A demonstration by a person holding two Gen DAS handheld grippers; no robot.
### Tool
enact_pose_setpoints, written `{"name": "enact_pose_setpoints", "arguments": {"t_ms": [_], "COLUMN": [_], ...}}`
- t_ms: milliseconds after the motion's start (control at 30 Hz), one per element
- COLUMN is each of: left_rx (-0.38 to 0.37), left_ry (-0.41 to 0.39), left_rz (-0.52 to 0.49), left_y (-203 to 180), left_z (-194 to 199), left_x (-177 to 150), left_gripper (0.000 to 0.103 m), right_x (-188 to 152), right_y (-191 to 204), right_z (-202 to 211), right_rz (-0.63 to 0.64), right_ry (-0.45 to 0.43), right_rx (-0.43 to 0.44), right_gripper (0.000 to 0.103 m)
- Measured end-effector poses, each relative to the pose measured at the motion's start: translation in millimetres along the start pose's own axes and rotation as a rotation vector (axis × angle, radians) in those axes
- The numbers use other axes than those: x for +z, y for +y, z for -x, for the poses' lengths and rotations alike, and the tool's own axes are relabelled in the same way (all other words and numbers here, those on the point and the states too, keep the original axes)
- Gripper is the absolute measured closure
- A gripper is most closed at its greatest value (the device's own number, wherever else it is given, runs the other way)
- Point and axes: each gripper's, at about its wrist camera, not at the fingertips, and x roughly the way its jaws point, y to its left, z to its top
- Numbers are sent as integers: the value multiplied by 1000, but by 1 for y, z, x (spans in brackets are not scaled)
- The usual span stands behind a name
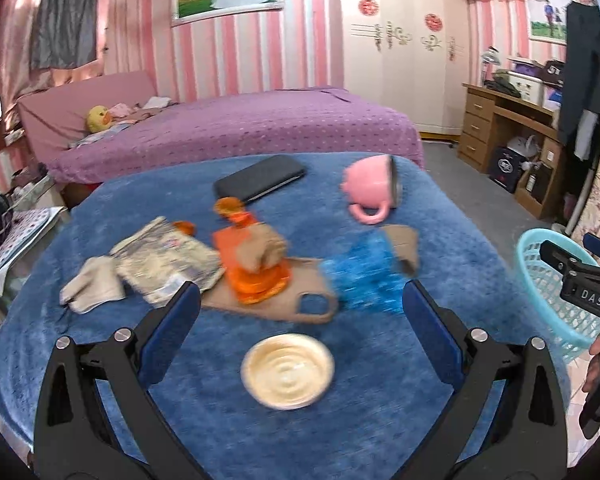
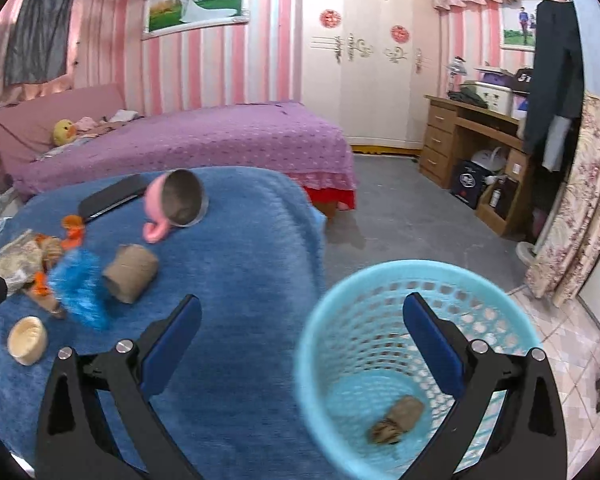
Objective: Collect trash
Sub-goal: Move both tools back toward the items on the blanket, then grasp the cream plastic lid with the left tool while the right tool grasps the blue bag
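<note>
Cardboard tube [image 2: 398, 419] lies on its side in the basket [image 2: 324, 320], long axis slanting lower-left to upper-right. We note both tongs [image 1: 300, 308] [image 2: 300, 320] spread, empty.

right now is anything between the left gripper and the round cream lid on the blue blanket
Nothing visible. The left gripper is open, and the cream lid lies flat on the blue blanket between and just in front of its fingers. The brown face mask and orange wrapper lie farther away, beyond the lid.
</note>
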Motion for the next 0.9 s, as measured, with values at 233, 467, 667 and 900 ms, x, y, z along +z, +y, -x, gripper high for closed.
{"name": "enact_pose_setpoints", "arguments": {"t_ms": [233,467,667,900], "left_rx": [42,-2,-75,-141], "left_ry": [10,75,143,140], "left_rz": [39,54,84,80], "left_y": [43,64,63,44], "left_z": [-6,-23,-39,-40], "left_x": [-21,-39,-50,-46], "left_gripper": [5,6,6,6], "right_x": [-7,-10,-9,-11], "right_y": [20,20,25,42], "right_z": [3,1,-5,-9], "right_rz": [-19,-19,-23,49], "right_ry": [1,18,27,31], "right_rx": [32,-7,-21,-39], "right_gripper": [5,5,5,5]}}
